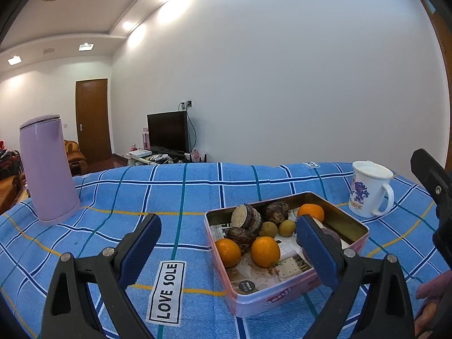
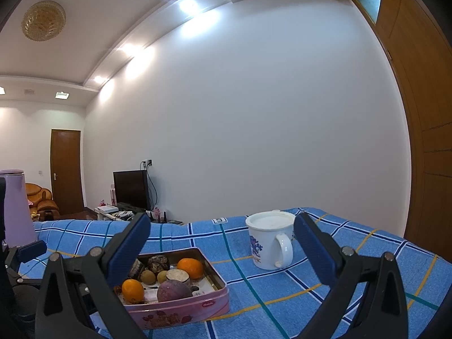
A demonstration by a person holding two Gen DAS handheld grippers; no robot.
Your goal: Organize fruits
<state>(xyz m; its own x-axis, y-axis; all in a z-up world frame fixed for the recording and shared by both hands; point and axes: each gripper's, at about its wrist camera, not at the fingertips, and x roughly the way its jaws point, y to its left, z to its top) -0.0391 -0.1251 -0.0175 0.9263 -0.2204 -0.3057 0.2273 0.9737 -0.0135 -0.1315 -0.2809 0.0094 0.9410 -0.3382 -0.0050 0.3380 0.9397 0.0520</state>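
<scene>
A pink tin box (image 1: pixel 248 302) sits on the blue checked cloth and holds oranges (image 1: pixel 265 251), brown taro pieces (image 1: pixel 247 216) and small greenish-brown fruits (image 1: pixel 286 227). It also shows in the right wrist view (image 2: pixel 180 315), with an orange (image 2: pixel 191 267) and a purple round fruit (image 2: pixel 173 290) inside. My left gripper (image 1: pixel 228 243) is open and empty, above the tin's near left side. My right gripper (image 2: pixel 221 250) is open and empty, between the tin and the mug, above the cloth.
A white mug (image 1: pixel 368 189) with a blue print stands right of the tin; it also shows in the right wrist view (image 2: pixel 268 243). A lilac kettle (image 1: pixel 46 169) stands at the far left. The table's far edge meets a white wall. A wooden door (image 2: pixel 423 141) is at right.
</scene>
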